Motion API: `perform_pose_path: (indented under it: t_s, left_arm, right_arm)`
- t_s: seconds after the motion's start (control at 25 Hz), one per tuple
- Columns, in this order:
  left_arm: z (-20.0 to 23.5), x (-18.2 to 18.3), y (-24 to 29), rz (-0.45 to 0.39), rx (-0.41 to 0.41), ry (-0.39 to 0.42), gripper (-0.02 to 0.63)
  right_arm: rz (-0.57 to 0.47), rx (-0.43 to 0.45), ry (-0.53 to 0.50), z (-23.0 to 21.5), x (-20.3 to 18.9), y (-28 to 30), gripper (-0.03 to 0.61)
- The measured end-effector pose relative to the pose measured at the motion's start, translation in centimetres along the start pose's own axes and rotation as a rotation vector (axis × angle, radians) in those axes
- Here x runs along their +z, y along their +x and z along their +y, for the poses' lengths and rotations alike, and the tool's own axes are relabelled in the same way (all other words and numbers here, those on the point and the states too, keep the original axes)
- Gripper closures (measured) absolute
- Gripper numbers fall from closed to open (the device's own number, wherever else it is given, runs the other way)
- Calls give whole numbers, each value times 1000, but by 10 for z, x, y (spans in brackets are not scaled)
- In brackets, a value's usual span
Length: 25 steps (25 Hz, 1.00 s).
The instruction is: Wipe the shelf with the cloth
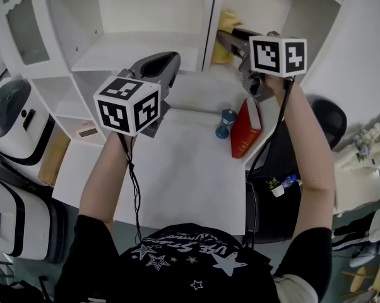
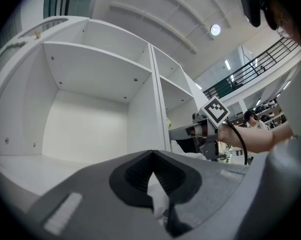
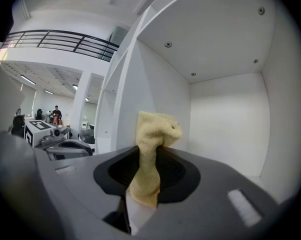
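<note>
The white shelf unit (image 1: 139, 49) stands behind the table with open compartments. A yellow cloth (image 3: 151, 134) hangs pinched in my right gripper (image 3: 149, 151), which is shut on it. In the head view the cloth (image 1: 226, 23) and the right gripper (image 1: 231, 43) are held at the mouth of the right-hand compartment (image 3: 230, 119), above its floor. My left gripper (image 1: 166, 62) is raised in front of the middle compartment (image 2: 85, 129). In its own view the left gripper (image 2: 151, 158) has its jaws together with nothing between them.
A red book (image 1: 247, 128) leans at the white table's (image 1: 184, 182) right edge, next to a small blue hourglass-shaped object (image 1: 226, 124). White and black appliances (image 1: 13, 115) sit at the left. A dark chair (image 1: 326, 115) is at the right.
</note>
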<state>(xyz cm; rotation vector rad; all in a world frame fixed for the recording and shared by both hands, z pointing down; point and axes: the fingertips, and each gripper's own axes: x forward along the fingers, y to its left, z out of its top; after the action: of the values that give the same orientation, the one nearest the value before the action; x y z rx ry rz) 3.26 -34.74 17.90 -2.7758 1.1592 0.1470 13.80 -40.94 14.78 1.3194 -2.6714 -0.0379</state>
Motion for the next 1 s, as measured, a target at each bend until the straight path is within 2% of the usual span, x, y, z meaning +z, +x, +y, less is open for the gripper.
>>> perform_pose_path:
  t_s: [0.52, 0.68, 0.8, 0.88, 1.0]
  left_arm:
    - [-14, -12, -8, 13, -40, -23, 614]
    - [-15, -16, -6, 13, -47, -30, 614]
    - [-11, -13, -4, 12, -41, -27, 614]
    - [-7, -9, -1, 6, -32, -21, 614]
    - [-1, -4, 1, -7, -15, -13, 614]
  right_arm:
    - [-50, 42, 14, 33, -6, -34, 451]
    - [-62, 46, 16, 29, -4, -40, 449]
    - [-74, 8, 3, 11, 2, -47, 449]
    - [-59, -49, -55, -8, 7, -46, 449]
    - [20, -146, -238, -35, 5, -37, 449]
